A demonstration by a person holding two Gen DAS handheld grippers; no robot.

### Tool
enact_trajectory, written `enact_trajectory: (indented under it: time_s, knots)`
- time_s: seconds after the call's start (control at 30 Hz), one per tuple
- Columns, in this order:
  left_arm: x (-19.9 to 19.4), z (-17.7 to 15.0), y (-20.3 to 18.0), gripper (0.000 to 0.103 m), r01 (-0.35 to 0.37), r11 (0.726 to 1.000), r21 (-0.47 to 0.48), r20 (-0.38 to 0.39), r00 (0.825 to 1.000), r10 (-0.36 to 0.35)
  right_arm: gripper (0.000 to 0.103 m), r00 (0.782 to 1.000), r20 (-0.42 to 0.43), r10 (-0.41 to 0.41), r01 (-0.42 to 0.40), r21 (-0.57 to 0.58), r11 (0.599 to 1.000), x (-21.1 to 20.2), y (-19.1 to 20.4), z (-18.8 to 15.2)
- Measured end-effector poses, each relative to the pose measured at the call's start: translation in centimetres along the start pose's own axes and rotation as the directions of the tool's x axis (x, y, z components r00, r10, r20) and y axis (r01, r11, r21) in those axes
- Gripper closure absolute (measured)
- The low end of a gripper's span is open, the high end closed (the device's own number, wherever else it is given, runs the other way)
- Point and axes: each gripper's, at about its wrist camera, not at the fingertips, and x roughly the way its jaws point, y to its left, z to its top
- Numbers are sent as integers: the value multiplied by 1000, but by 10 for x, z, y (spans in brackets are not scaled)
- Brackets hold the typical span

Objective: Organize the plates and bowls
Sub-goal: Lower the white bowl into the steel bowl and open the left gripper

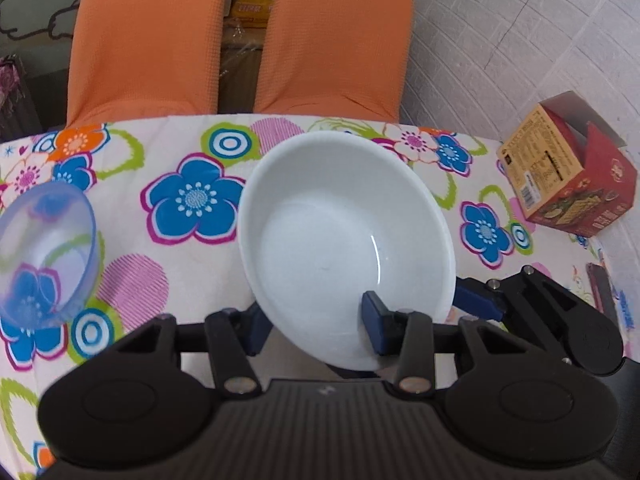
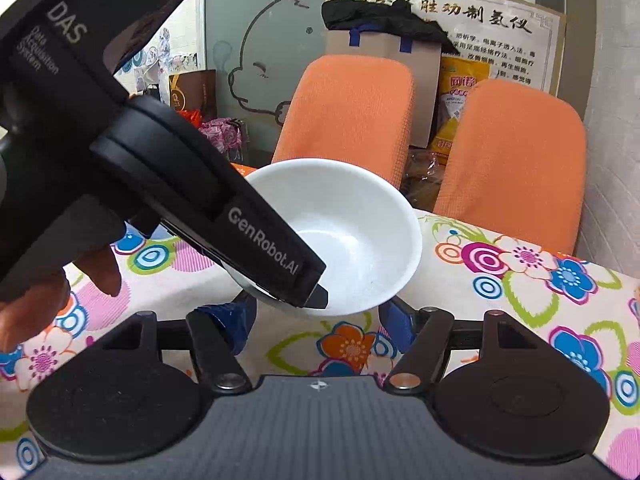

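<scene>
A white bowl is held tilted above the flowered tablecloth. My left gripper is shut on its near rim, one blue finger inside the bowl and the other outside under it. A clear bluish bowl lies on the cloth at the left. In the right wrist view the white bowl sits just beyond my right gripper, which is open with its blue fingers either side below the bowl. The left gripper body crosses that view from the upper left.
Two orange chairs stand behind the table. A red and tan carton sits at the table's right edge. A dark flat object lies near the right edge. Bags and boxes are stacked behind the chairs.
</scene>
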Motion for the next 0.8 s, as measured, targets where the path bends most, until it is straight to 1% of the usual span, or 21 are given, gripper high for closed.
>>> enact_trajectory:
  time_s: [0.1, 0.2, 0.33, 0.43, 0.5, 0.6, 0.7, 0.77, 0.8]
  knots:
    - [-29, -26, -17, 61, 38, 999, 10, -1, 999, -38, 49, 1000, -6, -11, 10, -21, 1000, -34, 8, -1]
    - [-62, -64, -37, 61, 53, 998, 40, 4, 999, -54, 49, 1000, -18, -16, 15, -49, 999, -77, 21, -7]
    - [-91, -116, -51, 61, 66, 997, 33, -39, 997, -65, 48, 998, -54, -26, 23, -66, 998, -130, 43, -28]
    - [-107, -152, -54, 61, 68, 997, 34, -63, 996, -66, 48, 996, -86, -8, 3, -56, 998, -163, 61, -47]
    - [-115, -173, -55, 61, 67, 997, 42, -69, 996, -64, 47, 995, -99, -9, 3, -58, 998, -177, 74, -60]
    - [-120, -194, -53, 61, 65, 997, 45, -81, 995, -61, 47, 994, -110, -13, 5, -68, 998, -189, 90, -75]
    - [-116, -207, -47, 61, 72, 997, 35, -105, 992, -68, 47, 991, -135, -3, -5, -55, 998, -192, 97, -87]
    - [-110, -212, -44, 60, 64, 998, 24, -121, 991, -60, 47, 988, -153, 11, -18, -45, 999, -191, 99, -94]
    - [-107, -214, -43, 56, 62, 998, 29, -127, 990, -57, 48, 986, -163, 18, -25, -44, 999, -189, 100, -96]
